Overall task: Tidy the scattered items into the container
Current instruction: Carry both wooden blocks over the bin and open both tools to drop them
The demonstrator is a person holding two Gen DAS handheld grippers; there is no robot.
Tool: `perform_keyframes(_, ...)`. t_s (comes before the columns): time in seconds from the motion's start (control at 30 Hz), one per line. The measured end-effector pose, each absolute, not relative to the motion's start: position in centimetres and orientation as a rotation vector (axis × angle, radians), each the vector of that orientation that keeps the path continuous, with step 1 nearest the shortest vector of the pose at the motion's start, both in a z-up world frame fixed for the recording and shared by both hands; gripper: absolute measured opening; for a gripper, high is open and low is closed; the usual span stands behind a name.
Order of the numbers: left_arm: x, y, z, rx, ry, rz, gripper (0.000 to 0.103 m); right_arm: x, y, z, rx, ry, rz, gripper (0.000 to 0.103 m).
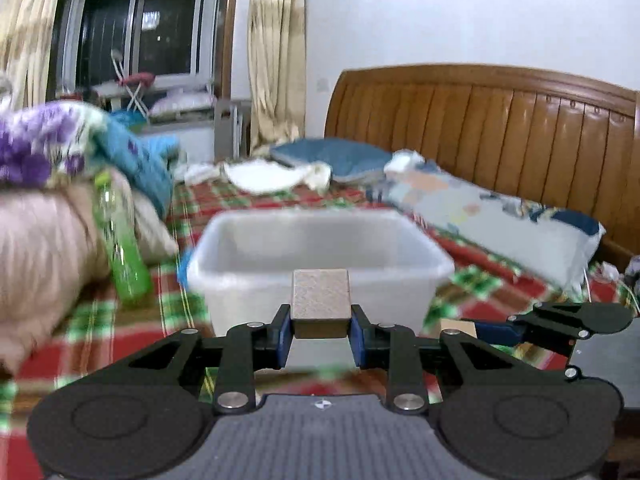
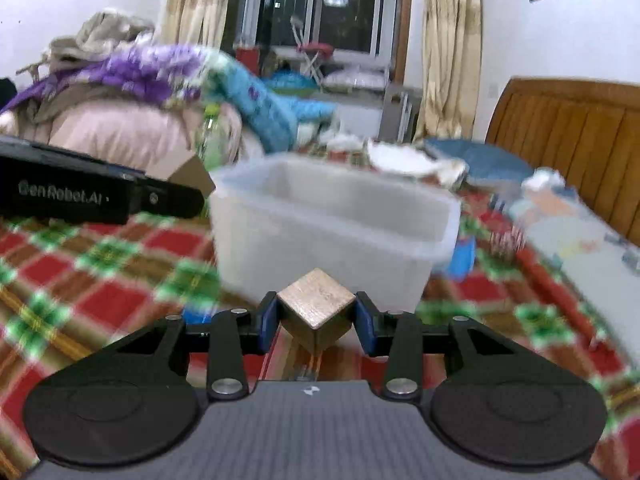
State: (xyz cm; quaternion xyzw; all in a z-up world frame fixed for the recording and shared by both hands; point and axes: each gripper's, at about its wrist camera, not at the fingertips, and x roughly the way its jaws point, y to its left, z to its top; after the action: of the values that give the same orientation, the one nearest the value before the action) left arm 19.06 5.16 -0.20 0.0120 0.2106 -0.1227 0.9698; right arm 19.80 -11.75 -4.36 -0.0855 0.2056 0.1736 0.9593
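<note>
Left gripper clamps a wooden block; right gripper clamps a wooden cube — both short of the plastic bin; judged mid-task, neither piece deposited.

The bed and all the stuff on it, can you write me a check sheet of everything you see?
Surface: plaid sheet on the bed.
Job's things: white bin, looks empty; two wooden blocks, both held short of it.
Clutter: green bottle, heaped blankets, pillow, white cloth.
Grippers: left tool shut on flat block; right tool shut on cube.
Cables: nothing seen.
Surroundings: headboard, curtains, dark window.
</note>
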Motion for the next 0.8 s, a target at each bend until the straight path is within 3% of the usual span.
perform_keyframes(0.37,25.9,4.7,3.1,0.002,0.404,-0.206,0.033,25.9,-11.6,-0.5,-0.137,0.35,0.371,0.044)
perform_keyframes(0.8,32.0,4.2,-2.0,-0.003,0.528,-0.173,0.033,31.6,-11.6,-4.1,-0.106,0.433,0.35,0.044)
